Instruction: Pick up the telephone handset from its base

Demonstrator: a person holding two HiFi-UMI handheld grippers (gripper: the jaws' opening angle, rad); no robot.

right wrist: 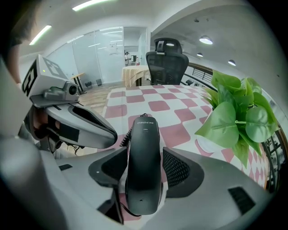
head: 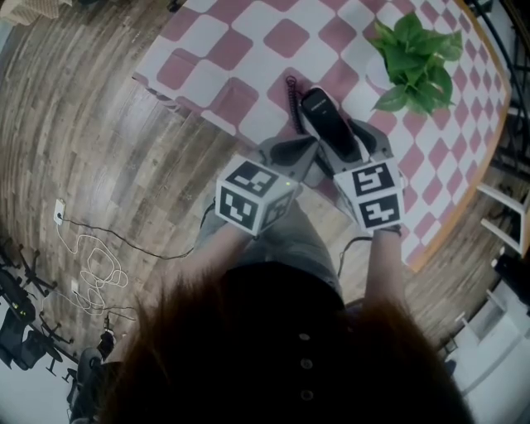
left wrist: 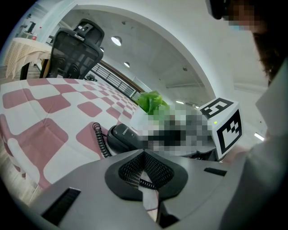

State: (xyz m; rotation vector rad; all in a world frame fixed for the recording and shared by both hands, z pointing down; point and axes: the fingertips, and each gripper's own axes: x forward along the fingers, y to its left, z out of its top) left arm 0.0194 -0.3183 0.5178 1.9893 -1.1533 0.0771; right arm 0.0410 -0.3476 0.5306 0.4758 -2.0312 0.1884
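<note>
Black telephone handset (right wrist: 143, 148) lies lengthwise between the spread jaws of the right gripper (right wrist: 144, 173), neither pad pressing it, close to the checked tabletop's (head: 240, 41) near edge, a potted plant (head: 418, 62) nearby. Left gripper (left wrist: 145, 168) is pressed together, empty.

Glows evenly under round ceiling lights (right wrist: 205, 40) and a strip lamp (right wrist: 92, 5), throwing only soft shadows. Bends sharply at the edges, fisheye-style, and darkens to black in the corners. Looks dimmer and muted from the head view, with the person's hair (head: 273, 356) out of focus.
</note>
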